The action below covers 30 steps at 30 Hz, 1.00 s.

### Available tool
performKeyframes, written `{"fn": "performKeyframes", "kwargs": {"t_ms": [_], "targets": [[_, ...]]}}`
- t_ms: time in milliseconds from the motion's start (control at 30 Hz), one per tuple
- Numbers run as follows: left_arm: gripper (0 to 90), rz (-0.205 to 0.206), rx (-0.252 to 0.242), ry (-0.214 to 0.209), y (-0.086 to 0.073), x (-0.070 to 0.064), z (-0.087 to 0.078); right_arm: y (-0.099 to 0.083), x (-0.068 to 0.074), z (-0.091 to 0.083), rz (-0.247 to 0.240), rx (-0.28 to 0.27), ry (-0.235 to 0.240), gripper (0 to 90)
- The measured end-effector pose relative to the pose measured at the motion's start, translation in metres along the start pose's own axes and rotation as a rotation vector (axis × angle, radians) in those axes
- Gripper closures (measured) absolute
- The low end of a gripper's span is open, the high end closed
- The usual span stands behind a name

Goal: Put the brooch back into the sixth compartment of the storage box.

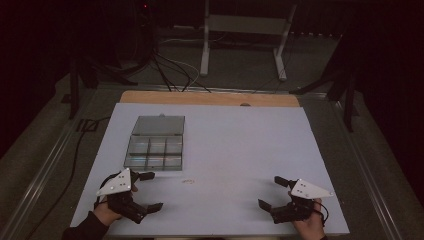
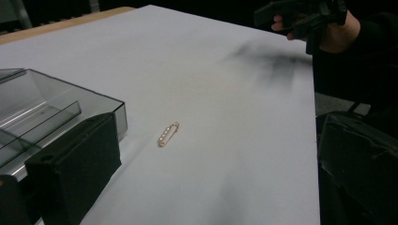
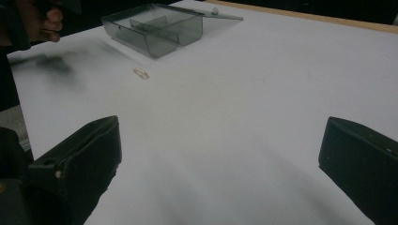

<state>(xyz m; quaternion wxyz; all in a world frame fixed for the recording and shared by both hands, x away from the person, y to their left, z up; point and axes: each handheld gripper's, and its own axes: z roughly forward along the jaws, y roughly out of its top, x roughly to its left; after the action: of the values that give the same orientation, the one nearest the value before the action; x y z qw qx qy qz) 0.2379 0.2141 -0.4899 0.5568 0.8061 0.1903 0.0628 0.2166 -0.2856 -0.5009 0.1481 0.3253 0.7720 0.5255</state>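
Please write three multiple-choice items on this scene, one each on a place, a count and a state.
1. Where does the gold pin lie?
A. inside the box
B. on the white table just outside the box
C. in the right claw

2. How many compartments does the clear box have?
A. two
B. six
C. ten

3. How stands the box lid?
A. open, laid back flat
B. shut
C. taken away

Answers: 1 B, it rests on the table beside the box wall. 2 B, the dividers form two rows of three. 3 A, the lid lies flat behind the tray.
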Motion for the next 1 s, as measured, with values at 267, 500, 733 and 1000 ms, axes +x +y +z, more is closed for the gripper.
{"fn": "performKeyframes", "kwargs": {"t_ms": [267,500,733,1000], "targets": [[1.1,0.036,-0.006,-0.02,0.013,0.006,0.008,0.0,0.0,-0.001,-0.002,-0.003,0.004,0.0],[1.1,0.044,0.01,-0.053,0.021,0.012,0.019,0.0,0.0,-0.002,0.004,-0.006,0.004,0.0],[1.1,0.056,0.016,-0.086,0.028,0.014,0.03,0.0,0.0,-0.002,0.004,-0.007,0.005,0.0],[1.1,0.071,0.049,-0.119,0.031,0.015,0.048,0.0,0.0,-0.002,0.005,-0.005,0.008,0.0]]}}
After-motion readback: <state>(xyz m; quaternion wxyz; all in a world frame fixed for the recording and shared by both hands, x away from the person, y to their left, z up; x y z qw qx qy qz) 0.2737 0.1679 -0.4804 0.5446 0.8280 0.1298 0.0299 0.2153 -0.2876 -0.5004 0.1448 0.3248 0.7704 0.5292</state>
